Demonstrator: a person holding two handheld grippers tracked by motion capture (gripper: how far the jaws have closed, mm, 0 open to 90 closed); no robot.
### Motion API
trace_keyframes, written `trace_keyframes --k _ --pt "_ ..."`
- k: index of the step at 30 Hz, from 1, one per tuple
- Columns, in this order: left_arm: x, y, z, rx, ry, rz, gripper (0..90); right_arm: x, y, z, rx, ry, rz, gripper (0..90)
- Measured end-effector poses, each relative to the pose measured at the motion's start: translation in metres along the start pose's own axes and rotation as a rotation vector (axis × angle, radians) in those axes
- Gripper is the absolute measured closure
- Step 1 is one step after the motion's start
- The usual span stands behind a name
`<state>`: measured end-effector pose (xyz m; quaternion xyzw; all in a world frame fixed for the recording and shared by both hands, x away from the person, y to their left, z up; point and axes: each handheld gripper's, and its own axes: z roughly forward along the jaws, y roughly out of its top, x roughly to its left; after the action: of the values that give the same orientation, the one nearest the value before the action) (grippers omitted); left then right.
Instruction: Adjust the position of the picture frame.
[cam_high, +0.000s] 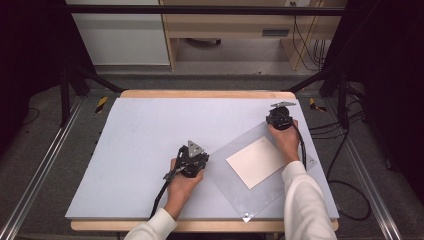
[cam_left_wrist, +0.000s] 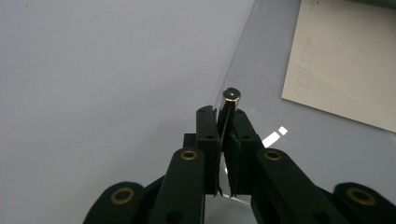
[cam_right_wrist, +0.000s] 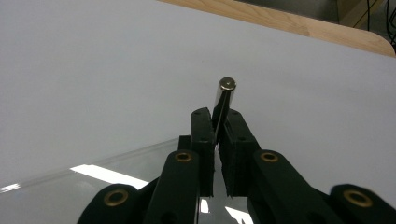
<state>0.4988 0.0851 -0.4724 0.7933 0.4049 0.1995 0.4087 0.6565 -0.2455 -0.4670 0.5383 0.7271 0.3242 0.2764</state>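
You've got both tools, left tool (cam_high: 196, 159) and right tool (cam_high: 280, 116), clamped shut on the clear sheet's (cam_high: 235, 192) corner pegs, so lift evenly or the paper (cam_high: 255, 161) slides off.

Colours noted on counter and items.
Pale lilac-grey counter (cam_high: 150, 145) with light wood edging; clear sheet (cam_high: 235, 192); cream paper (cam_high: 256, 161), lower right; black fingers (cam_left_wrist: 208, 135).

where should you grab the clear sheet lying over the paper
By the metal pegs at the corners of the clear sheet: it lies flat, leaving no edge to pinch. Come from outside each corner, as the left gripper and right gripper have, each shut on a peg.
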Motion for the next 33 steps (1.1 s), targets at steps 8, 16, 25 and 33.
trace_keyframes --k 8,16,25,33 --pt "0.0 0.0 0.0 0.003 0.0 0.002 84.2 0.0 0.0 0.001 0.0 0.003 0.02 84.1" --pt "0.0 0.0 0.0 0.0 0.0 -0.002 84.2 0.002 0.001 0.004 0.005 -0.011 0.045 85.2" --pt "0.007 0.0 -0.001 0.003 -0.047 -0.052 83.4 0.004 0.004 0.0 0.042 -0.032 0.041 85.8" --pt "0.013 0.008 -0.01 0.0 -0.071 -0.058 82.5 0.004 0.011 -0.02 0.08 -0.033 0.033 85.9"
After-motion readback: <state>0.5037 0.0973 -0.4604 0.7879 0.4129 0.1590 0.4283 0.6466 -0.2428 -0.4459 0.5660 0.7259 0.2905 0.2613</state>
